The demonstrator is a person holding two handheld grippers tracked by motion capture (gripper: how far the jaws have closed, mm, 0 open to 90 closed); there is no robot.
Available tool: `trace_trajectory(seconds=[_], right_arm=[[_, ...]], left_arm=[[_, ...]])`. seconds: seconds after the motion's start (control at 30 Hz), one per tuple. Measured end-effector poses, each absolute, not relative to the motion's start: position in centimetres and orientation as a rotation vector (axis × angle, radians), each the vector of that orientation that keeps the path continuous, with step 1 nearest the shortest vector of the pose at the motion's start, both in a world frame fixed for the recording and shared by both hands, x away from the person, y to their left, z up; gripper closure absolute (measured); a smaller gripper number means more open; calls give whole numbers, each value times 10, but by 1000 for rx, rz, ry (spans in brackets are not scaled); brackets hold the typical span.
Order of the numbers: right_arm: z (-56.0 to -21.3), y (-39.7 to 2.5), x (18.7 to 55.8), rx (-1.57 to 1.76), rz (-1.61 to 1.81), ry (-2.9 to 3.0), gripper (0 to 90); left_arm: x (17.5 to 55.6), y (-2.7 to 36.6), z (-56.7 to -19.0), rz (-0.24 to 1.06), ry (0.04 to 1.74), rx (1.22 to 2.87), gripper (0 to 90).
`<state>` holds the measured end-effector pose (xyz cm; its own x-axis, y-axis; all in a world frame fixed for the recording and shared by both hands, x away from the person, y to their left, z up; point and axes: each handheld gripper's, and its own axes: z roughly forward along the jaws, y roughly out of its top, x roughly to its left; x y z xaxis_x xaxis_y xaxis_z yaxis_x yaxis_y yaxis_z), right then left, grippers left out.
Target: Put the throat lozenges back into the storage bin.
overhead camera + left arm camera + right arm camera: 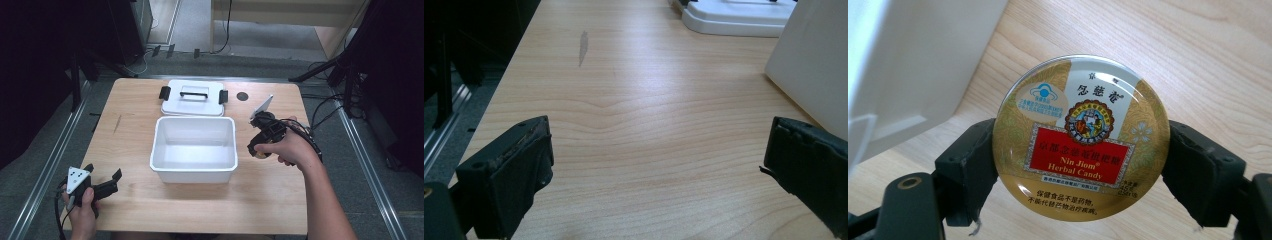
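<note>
Beside white plastic bin (194, 150) at table centre: right gripper (260, 150) clamps round gold candy tin (1080, 137) by its rim, both jaws pressed against opposite edges, tin held just off bin's right wall above wooden table (280, 200). Label reads "Nin Jiom Herbal Candy". Left gripper (107, 186) rests low at table's near-left corner, jaws spread wide, nothing between them. Bin's lid (193, 98) with black handle lies flat just behind bin.

Candy tin (259, 153) mostly hidden by the right hand (290, 146) in high view, label unreadable. White bin (814, 75) cut off at right frame edge in left gripper view.
</note>
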<state>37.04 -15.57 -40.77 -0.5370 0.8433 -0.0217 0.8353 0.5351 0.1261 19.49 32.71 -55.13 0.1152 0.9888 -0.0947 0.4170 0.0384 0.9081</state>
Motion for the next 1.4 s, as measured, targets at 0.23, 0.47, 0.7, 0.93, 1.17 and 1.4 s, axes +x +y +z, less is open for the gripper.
trace_trajectory(seconds=[0.23,0.47,0.7,0.93,1.17,1.4], right_arm=[[-392,-150,367,1407,166,2694,204],[-376,-144,365,1383,174,2688,205],[-366,-135,365,1353,183,2700,205],[-361,-122,363,1316,195,2714,205],[-351,-112,363,1266,226,2719,205],[-349,-97,361,1215,256,2741,204]], left_arm=[[195,327,-551,824,1438,1517,0],[195,327,-551,824,1437,1516,0],[195,327,-551,828,1440,1515,0],[195,327,-551,828,1438,1516,0],[195,327,-551,825,1437,1516,0],[195,327,-551,825,1435,1516,0]])
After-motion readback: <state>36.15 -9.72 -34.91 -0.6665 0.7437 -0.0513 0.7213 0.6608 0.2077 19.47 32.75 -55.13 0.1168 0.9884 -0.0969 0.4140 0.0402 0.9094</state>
